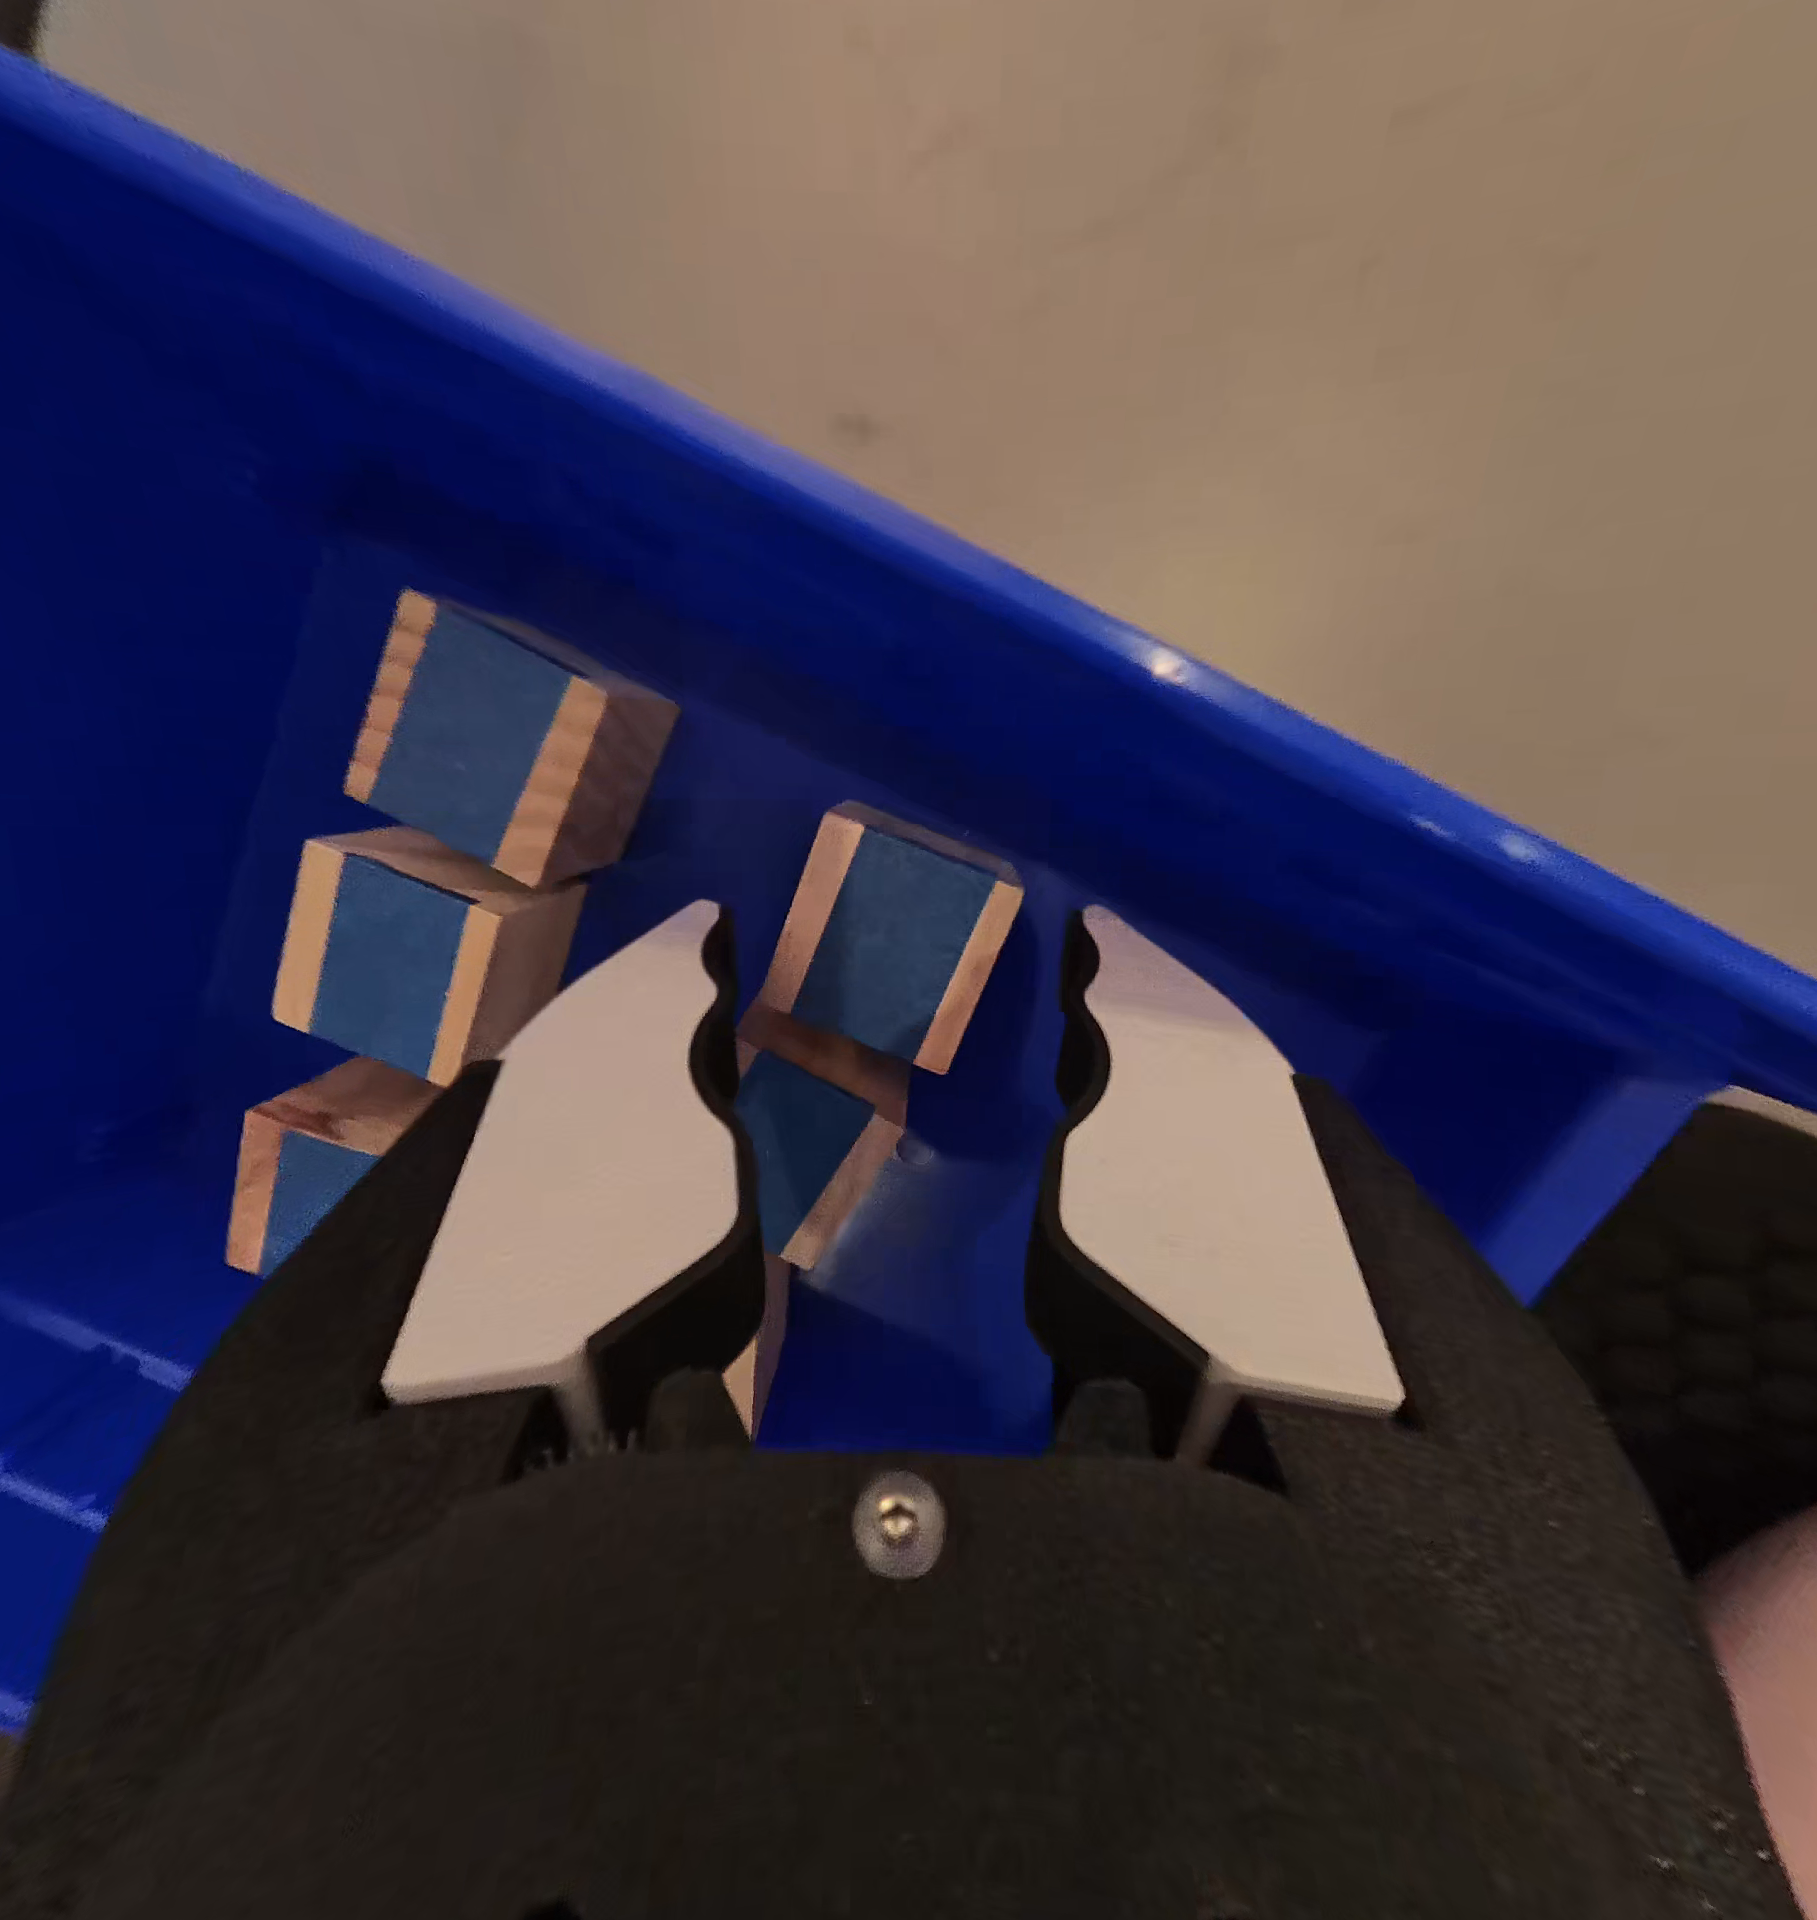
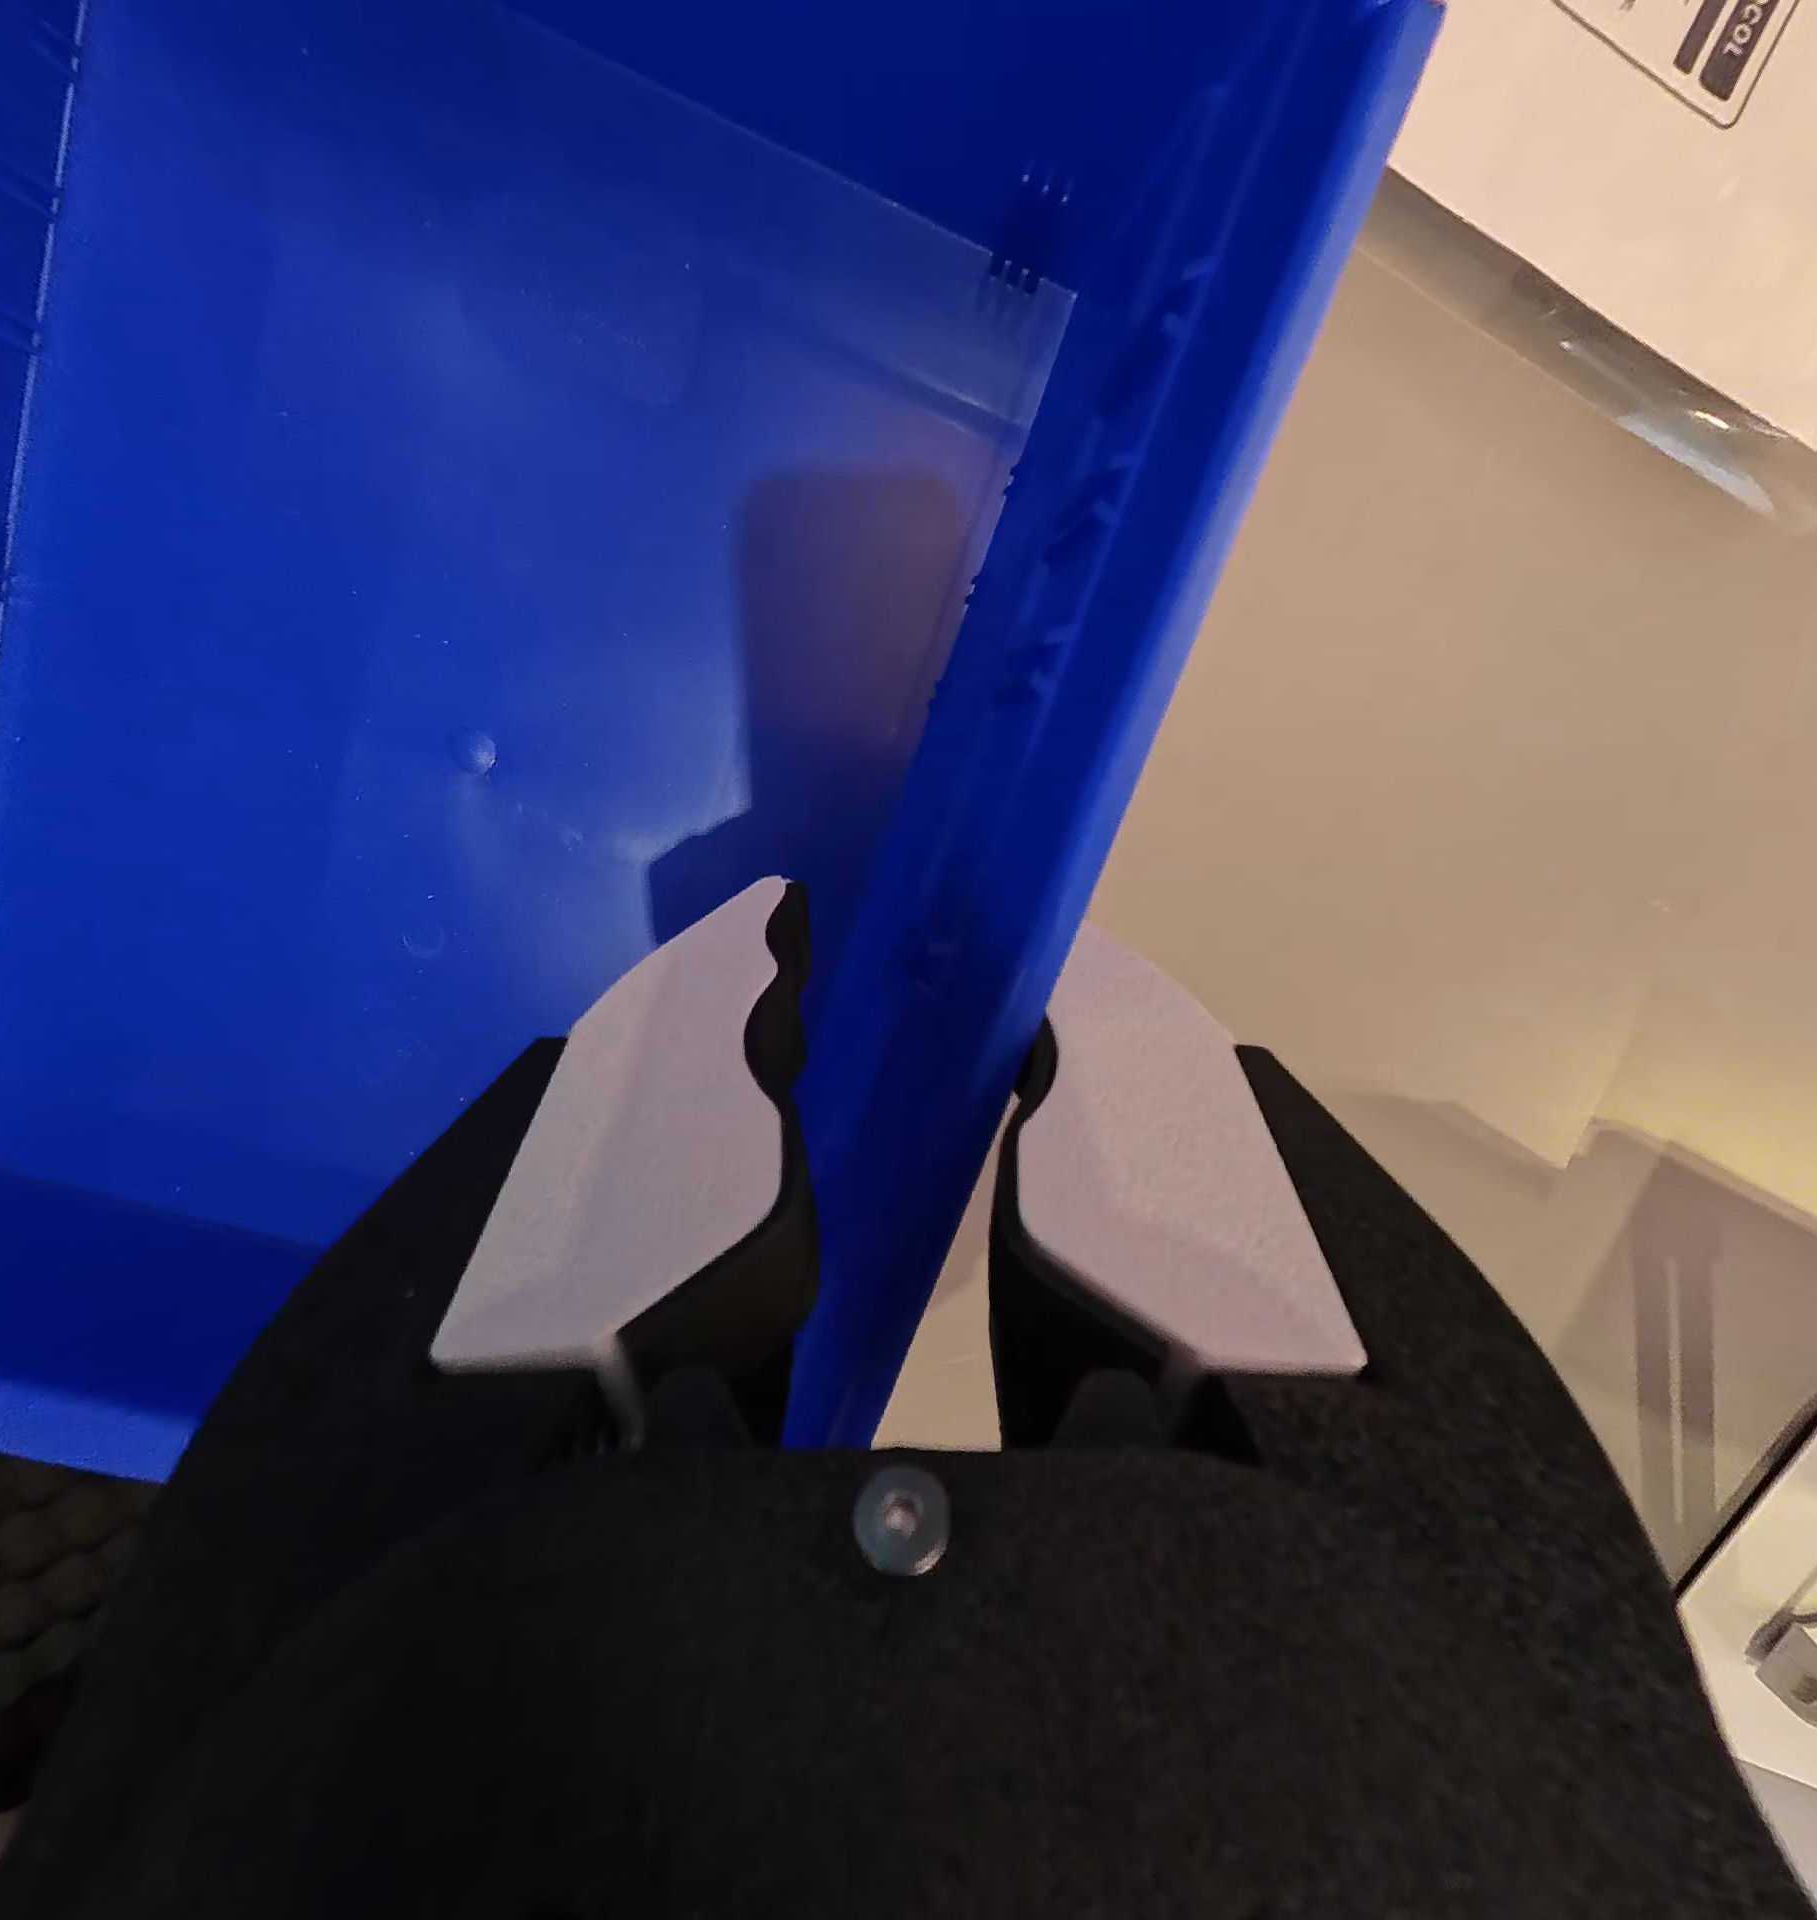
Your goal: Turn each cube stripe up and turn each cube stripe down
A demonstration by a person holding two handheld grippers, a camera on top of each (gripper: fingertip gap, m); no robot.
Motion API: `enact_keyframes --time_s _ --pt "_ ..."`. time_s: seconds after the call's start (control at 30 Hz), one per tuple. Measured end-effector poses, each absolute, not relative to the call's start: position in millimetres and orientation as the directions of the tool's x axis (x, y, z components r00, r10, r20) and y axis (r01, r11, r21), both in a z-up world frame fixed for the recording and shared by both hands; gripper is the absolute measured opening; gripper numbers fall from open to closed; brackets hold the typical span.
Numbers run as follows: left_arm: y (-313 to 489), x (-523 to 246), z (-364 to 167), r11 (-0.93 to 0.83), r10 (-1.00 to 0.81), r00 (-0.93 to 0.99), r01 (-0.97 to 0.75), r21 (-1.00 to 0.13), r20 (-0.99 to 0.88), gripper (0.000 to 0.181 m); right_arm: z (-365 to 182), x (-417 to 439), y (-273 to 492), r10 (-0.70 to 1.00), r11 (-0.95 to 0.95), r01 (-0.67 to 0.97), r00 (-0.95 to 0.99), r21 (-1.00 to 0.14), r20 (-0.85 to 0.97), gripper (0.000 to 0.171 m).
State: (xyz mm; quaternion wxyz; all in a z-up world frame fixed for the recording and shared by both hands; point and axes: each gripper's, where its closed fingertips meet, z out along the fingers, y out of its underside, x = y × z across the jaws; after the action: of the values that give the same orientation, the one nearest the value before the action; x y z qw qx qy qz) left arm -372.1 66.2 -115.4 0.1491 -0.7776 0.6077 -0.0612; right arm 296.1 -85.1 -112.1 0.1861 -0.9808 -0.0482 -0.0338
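Left gripper: your jaws stand apart over striped cubes, gripping none.
Right gripper: your jaws straddle the blue bin wall, touching it.

Five wooden cubes show in the left wrist view, each with a blue stripe in sight: one at eleven o'clock, one at nine o'clock, one at eight o'clock, one at the centre, and one just below it. One blue bin. One white sheet at one o'clock in the right wrist view.
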Motion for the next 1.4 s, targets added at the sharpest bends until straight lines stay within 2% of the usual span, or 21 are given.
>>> enact_keyframes --time_s 0.2,0.3,0.53,0.6,0.7,0.87,1.03,1.13,1.2,1.3,1.4 --pt "71 -384 -140 -0.23 -0.961 0.25 -0.961 -0.156 -0.121 0.059 -114 295 -88 0.093 -0.931 0.115 0.993 -0.347 0.079 0.036" --pt "70 -382 -145 -0.203 -0.968 0.218 -0.972 -0.119 -0.125 0.051 -115 295 -89 0.097 -0.933 0.118 0.992 -0.341 0.079 0.036" --pt "67 -390 -139 -0.209 -0.968 0.22 -0.973 -0.099 -0.122 0.049 -109 297 -90 0.091 -0.927 0.118 0.992 -0.356 0.091 0.035" --pt "69 -392 -129 -0.232 -0.96 0.251 -0.962 -0.145 -0.127 0.049 -103 298 -89 0.082 -0.92 0.115 0.991 -0.376 0.103 0.035" --pt "71 -385 -102 -0.228 -0.951 0.276 -0.931 -0.287 -0.139 0.049 -90 299 -86 0.064 -0.901 0.113 0.989 -0.418 0.131 0.035" --pt "74 -357 -37 -0.139 -0.929 0.305 -0.81 -0.57 -0.207 0.049 -51 294 -79 0.037 -0.843 0.151 0.974 -0.517 0.225 0.034" --pt "57 -314 18 0.003 -0.935 0.261 -0.67 -0.743 -0.239 0.049 8 248 -59 0.095 -0.685 0.266 0.956 -0.678 0.279 0.034" --pt "30 -272 46 0.111 -0.962 0.15 -0.545 -0.831 -0.227 0.047 47 180 -45 0.252 -0.49 0.3 0.948 -0.818 0.196 0.035" --pt "8 -244 58 0.162 -0.975 0.061 -0.467 -0.869 -0.214 0.046 71 125 -41 0.398 -0.365 0.245 0.913 -0.898 0.087 0.036" --pt "-4 -215 58 0.203 -0.967 0.038 -0.475 -0.856 -0.251 0.046 91 41 -44 0.626 -0.268 0.136 0.777 -0.954 -0.065 0.035" --pt "-19 -198 56 0.218 -0.97 -0.009 -0.469 -0.856 -0.242 0.046 94 -37 -52 0.8 -0.277 -0.007 0.552 -0.961 -0.235 0.034"
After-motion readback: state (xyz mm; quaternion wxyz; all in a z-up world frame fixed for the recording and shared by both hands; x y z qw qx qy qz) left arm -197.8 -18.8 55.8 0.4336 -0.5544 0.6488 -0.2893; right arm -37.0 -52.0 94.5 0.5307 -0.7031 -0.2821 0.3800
